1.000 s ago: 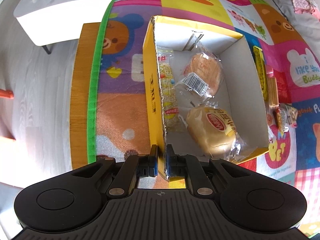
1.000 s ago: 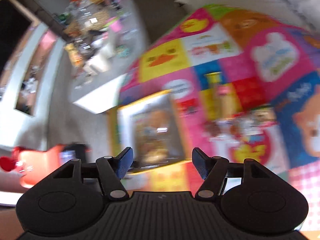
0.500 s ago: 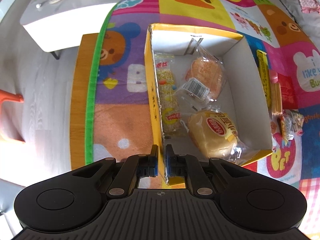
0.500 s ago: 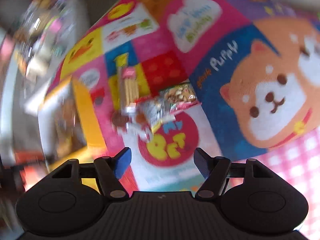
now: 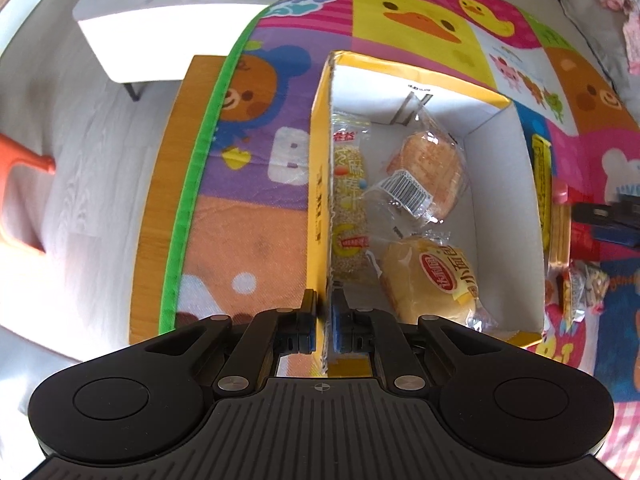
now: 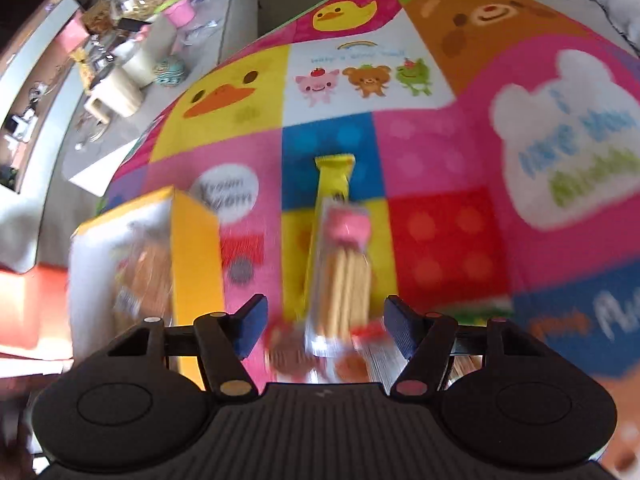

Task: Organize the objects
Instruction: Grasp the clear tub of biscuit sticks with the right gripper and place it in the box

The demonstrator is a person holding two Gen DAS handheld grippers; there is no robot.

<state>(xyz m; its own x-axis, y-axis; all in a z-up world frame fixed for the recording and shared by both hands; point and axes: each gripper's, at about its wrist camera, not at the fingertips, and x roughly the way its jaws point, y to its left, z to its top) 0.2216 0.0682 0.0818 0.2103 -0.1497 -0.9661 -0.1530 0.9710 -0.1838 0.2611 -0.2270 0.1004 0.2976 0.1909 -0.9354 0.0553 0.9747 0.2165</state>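
Note:
An open yellow cardboard box (image 5: 516, 184) stands on the colourful play mat (image 5: 256, 216). It holds a bun with a red label (image 5: 428, 280), a toasted bread pack (image 5: 430, 168) and a sesame bar (image 5: 348, 200). My left gripper (image 5: 324, 304) is shut on the box's left wall. In the right wrist view my right gripper (image 6: 326, 320) hangs low over the snacks right of the box (image 6: 196, 256). Its jaws are closing, with a clear pack of biscuit sticks (image 6: 346, 276) between them and untouched. A long yellow pack (image 6: 334, 178) lies beside it, and small wrapped snacks (image 6: 288, 356) lie nearer.
The mat covers a wooden table whose edge (image 5: 168, 184) shows at the left. Beyond it stand a white low table (image 5: 168, 12) and an orange chair (image 5: 20, 184). A cluttered counter with jars and cups (image 6: 132, 52) is at the far left.
My right gripper has swung from above the box and sunk toward the snack packs on the mat. The left gripper has kept its hold on the box wall, with a slight roll.

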